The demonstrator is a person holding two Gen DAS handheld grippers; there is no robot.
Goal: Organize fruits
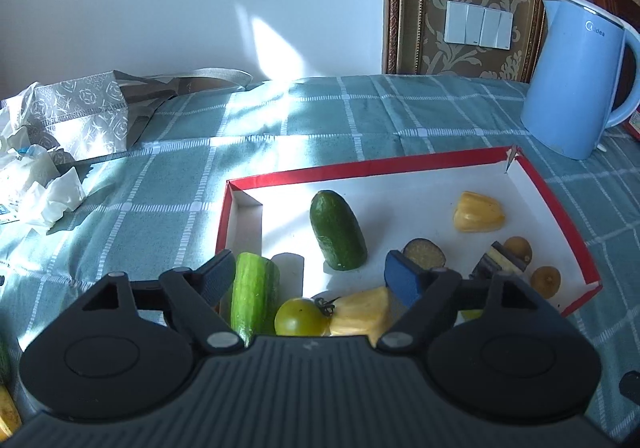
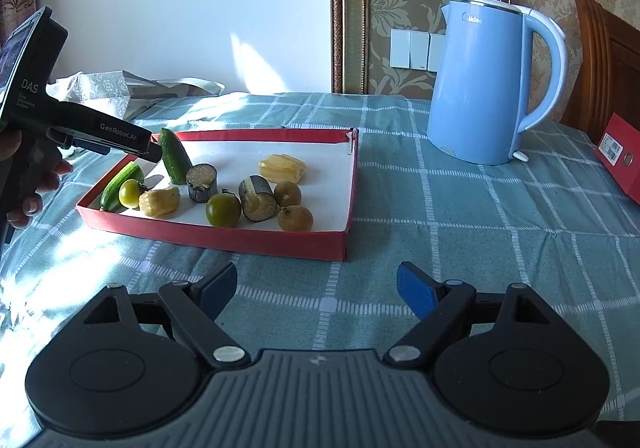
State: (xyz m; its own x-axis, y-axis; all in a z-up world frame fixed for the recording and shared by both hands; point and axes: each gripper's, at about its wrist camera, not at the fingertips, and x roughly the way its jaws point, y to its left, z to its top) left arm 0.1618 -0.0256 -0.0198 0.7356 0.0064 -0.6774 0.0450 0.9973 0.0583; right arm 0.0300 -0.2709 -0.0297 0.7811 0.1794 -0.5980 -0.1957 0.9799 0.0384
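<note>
A red-rimmed shallow box (image 2: 256,238) with a white floor holds cut cucumber, green tomatoes, eggplant pieces, yellow fruit pieces and small brown fruits. My left gripper (image 1: 310,278) is open and empty, hovering over the box's near left part above a cucumber half (image 1: 254,294), a green tomato (image 1: 300,317) and a yellow piece (image 1: 362,314). A dark cucumber half (image 1: 338,236) lies further in. In the right wrist view the left gripper (image 2: 154,152) reaches in from the left. My right gripper (image 2: 316,290) is open and empty over the tablecloth, in front of the box.
A blue kettle (image 2: 486,84) stands behind the box on the right. A red carton (image 2: 622,156) lies at the far right. A patterned bag (image 1: 86,114) and crumpled tissues (image 1: 38,184) lie at the left on the checked tablecloth (image 2: 460,232).
</note>
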